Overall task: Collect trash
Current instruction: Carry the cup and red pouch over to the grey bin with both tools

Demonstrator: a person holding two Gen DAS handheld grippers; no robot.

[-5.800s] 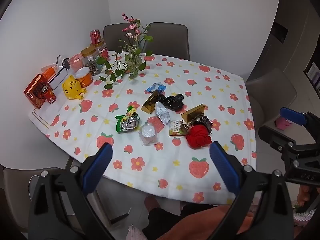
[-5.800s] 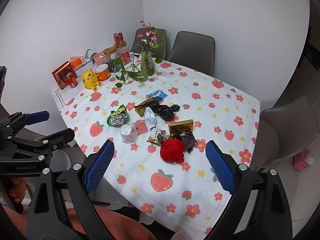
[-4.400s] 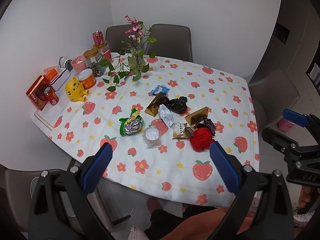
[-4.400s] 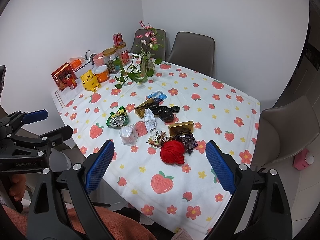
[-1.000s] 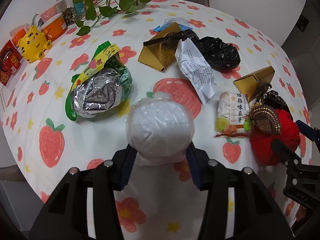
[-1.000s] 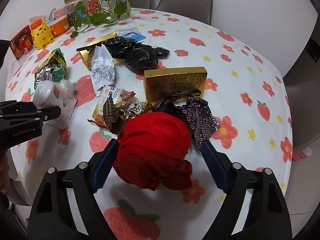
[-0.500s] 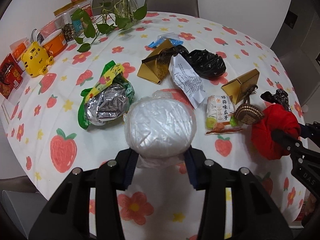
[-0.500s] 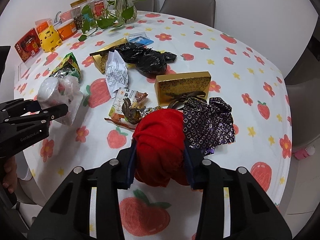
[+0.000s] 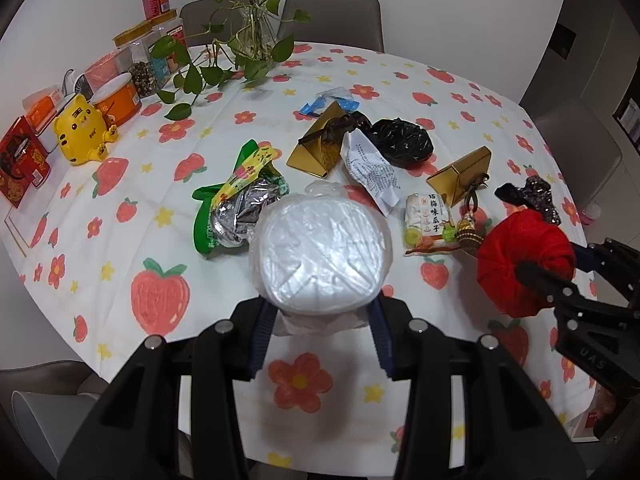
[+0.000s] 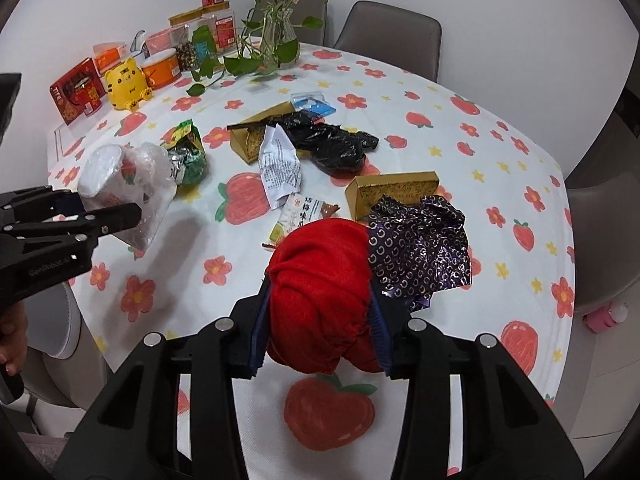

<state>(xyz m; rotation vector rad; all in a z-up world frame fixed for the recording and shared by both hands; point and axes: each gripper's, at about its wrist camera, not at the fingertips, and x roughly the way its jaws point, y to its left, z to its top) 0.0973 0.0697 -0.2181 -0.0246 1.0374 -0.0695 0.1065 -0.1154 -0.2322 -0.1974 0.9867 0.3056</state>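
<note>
My left gripper point(image 9: 320, 312) is shut on a white cup wrapped in clear plastic point(image 9: 324, 252) and holds it above the strawberry tablecloth point(image 9: 160, 296). My right gripper point(image 10: 318, 320) has a red cloth bundle point(image 10: 320, 264) clamped between its pads, lifted off the cloth; its jaws are opening slightly. Loose trash lies in the table's middle: a green foil snack bag point(image 9: 240, 208), a gold box point(image 9: 316, 148), a black plastic bag point(image 9: 400, 142), a printed white wrapper point(image 9: 372, 168), a snack packet point(image 9: 426, 220), a second gold box point(image 10: 396, 194) and a purple patterned wrapper point(image 10: 420, 248).
A glass vase with trailing leaves point(image 9: 256, 36) stands at the back. Jars, a yellow tiger figure point(image 9: 80, 132) and red boxes point(image 9: 20, 164) line the left rim. Grey chairs point(image 10: 388, 36) surround the table. A pale bin rim point(image 10: 68, 324) shows below the near-left table edge.
The right gripper's jaws closed onto the red bundle. Both grippers then rose and pulled back with their loads, uncovering the purple wrapper.
</note>
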